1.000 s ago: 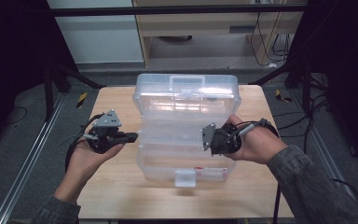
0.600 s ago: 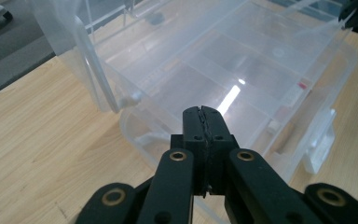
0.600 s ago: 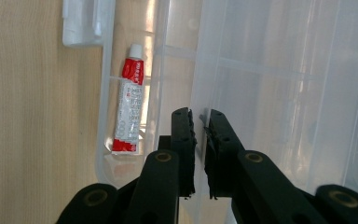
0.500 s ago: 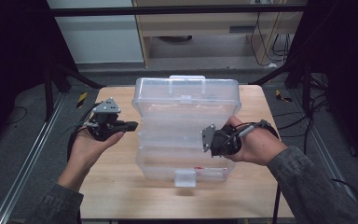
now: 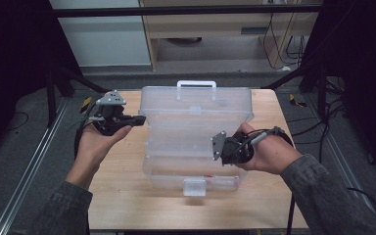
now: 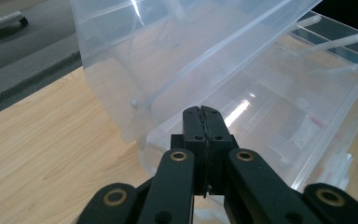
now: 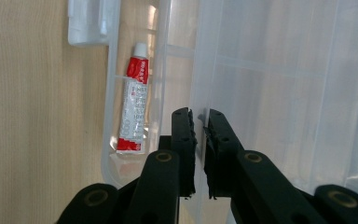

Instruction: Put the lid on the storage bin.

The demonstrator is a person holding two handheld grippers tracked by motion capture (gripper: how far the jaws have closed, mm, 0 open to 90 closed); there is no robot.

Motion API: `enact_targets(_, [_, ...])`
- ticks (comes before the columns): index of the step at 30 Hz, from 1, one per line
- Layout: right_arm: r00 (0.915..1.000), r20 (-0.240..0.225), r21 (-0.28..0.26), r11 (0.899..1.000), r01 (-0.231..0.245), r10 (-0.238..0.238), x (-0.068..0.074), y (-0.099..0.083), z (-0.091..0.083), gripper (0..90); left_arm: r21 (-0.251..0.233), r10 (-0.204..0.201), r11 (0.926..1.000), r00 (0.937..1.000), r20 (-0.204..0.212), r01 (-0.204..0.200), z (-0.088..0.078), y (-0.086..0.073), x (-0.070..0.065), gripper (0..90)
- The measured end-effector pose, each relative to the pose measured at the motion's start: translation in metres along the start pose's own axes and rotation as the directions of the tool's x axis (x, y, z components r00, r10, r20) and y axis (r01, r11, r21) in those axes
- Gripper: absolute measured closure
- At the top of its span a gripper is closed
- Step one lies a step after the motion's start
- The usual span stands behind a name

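A clear plastic storage box (image 5: 172, 171) lies on the wooden table (image 5: 122, 196). Its lid (image 5: 196, 115) stands tilted up, white handle (image 5: 196, 84) at the top. My left gripper (image 5: 138, 119) is shut with nothing in it, its tip against the lid's left edge; in the left gripper view its jaws (image 6: 201, 114) meet just under the raised lid (image 6: 168, 56). My right gripper (image 5: 224, 149) is over the box's right half. In the right gripper view it (image 7: 199, 117) is shut on a thin clear inner wall (image 7: 200, 56). A red and white tube (image 7: 133, 112) lies in a front compartment.
The box's white latch (image 5: 194, 186) hangs at the front edge. Bare table lies left and right of the box. A metal frame rail (image 5: 24, 176) runs along the floor on the left, and cables (image 5: 323, 122) trail on the floor to the right.
The lid has swung up from lying flat, and its handle now stands at the top. My left gripper has risen and moved away along the lid's left edge. The right hand has stayed put.
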State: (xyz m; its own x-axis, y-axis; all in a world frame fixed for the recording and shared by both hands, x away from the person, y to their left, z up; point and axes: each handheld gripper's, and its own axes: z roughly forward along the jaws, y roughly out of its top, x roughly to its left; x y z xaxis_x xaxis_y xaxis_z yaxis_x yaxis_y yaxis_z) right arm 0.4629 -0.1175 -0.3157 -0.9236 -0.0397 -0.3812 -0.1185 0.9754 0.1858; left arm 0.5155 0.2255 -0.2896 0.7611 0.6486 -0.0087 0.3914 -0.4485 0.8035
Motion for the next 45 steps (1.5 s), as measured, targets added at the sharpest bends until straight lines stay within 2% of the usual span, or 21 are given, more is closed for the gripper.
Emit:
enact_targets(3, [1.0, -0.008, -0.006, 1.0, -0.003, 0.003, 0.002, 0.0, 0.002, 83.1, -0.009, -0.015, 0.9998, 0.9997, 0.019, 0.016, -0.001, -0.002, 0.002, 90.0])
enact_targets(8, [1.0, -0.006, -0.015, 1.0, -0.007, 0.007, 0.003, -0.002, 0.002, 82.7, 0.005, 0.001, 1.0, 0.9999, 0.017, -0.001, -0.002, -0.003, 0.0, 90.0])
enact_targets(11, [1.0, -0.004, -0.026, 1.0, -0.008, 0.008, 0.005, -0.003, 0.002, 81.7, 0.003, -0.004, 1.0, 0.9996, 0.027, 0.004, -0.002, -0.005, 0.001, 90.0])
enact_targets(17, [0.9982, -0.024, -0.085, 0.995, -0.057, 0.055, 0.006, -0.004, -0.002, 71.5, 0.01, -0.001, 0.9999, 0.9996, 0.028, 0.001, -0.004, -0.009, -0.001, 90.0])
enact_targets(19, [0.9971, -0.024, -0.103, 0.992, -0.075, 0.073, 0.006, -0.004, -0.005, 68.8, -0.004, -0.019, 0.9998, 0.9993, 0.031, 0.019, -0.003, -0.01, -0.002, 90.0])
enact_targets(21, [0.9961, -0.019, -0.116, 0.989, -0.088, 0.086, 0.006, -0.003, -0.008, 65.4, 0.009, -0.004, 1.0, 0.9993, 0.036, 0.003, -0.005, -0.011, -0.001, 90.0])
enact_targets(23, [0.9948, -0.008, -0.117, 0.988, -0.102, 0.101, 0.007, -0.003, -0.01, 61.5, -0.002, 0.009, 1.0, 0.9991, 0.041, -0.009, -0.004, -0.013, -0.001, 90.0])
enact_targets(24, [0.9941, -0.005, -0.119, 0.987, -0.108, 0.108, 0.008, -0.003, -0.011, 59.5, 0.009, -0.003, 1.0, 0.9992, 0.039, 0.003, -0.005, -0.013, -0.002, 90.0])
enact_targets(25, [0.9936, 0.002, -0.124, 0.986, -0.112, 0.113, 0.008, -0.003, -0.011, 57.1, -0.003, 0.013, 0.9999, 0.9989, 0.045, -0.013, -0.004, -0.014, -0.001, 90.0])
enact_targets(31, [0.9817, 0.025, -0.143, 0.973, -0.183, 0.189, 0.01, -0.005, -0.012, 45.4, -0.001, 0.018, 0.9998, 0.9983, 0.055, -0.018, -0.005, -0.019, -0.004, 90.0])
enact_targets(33, [0.977, 0.021, -0.143, 0.968, -0.207, 0.212, 0.011, -0.006, -0.012, 42.0, 0.014, -0.002, 0.9999, 0.9986, 0.053, 0.001, -0.006, -0.021, -0.005, 90.0])
enact_targets(34, [0.976, 0.026, -0.145, 0.967, -0.21, 0.216, 0.011, -0.007, -0.013, 41.1, 0.002, 0.012, 0.9999, 0.998, 0.062, -0.012, -0.005, -0.022, -0.005, 90.0])
enact_targets(36, [0.9726, 0.027, -0.144, 0.964, -0.225, 0.231, 0.011, -0.008, -0.014, 37.6, -0.001, 0.011, 0.9999, 0.9976, 0.068, -0.011, -0.005, -0.024, -0.006, 90.0])
enact_targets(37, [0.9706, 0.026, -0.143, 0.962, -0.233, 0.239, 0.011, -0.009, -0.015, 35.8, 0.017, -0.003, 0.9999, 0.9983, 0.059, 0.002, -0.006, -0.026, -0.007, 90.0])
enact_targets(45, [0.9542, 0.044, -0.161, 0.945, -0.285, 0.296, 0.021, -0.019, -0.016, 25.9, 0.034, 0.004, 0.9994, 0.9978, 0.067, -0.006, -0.003, -0.037, -0.013, 90.0])
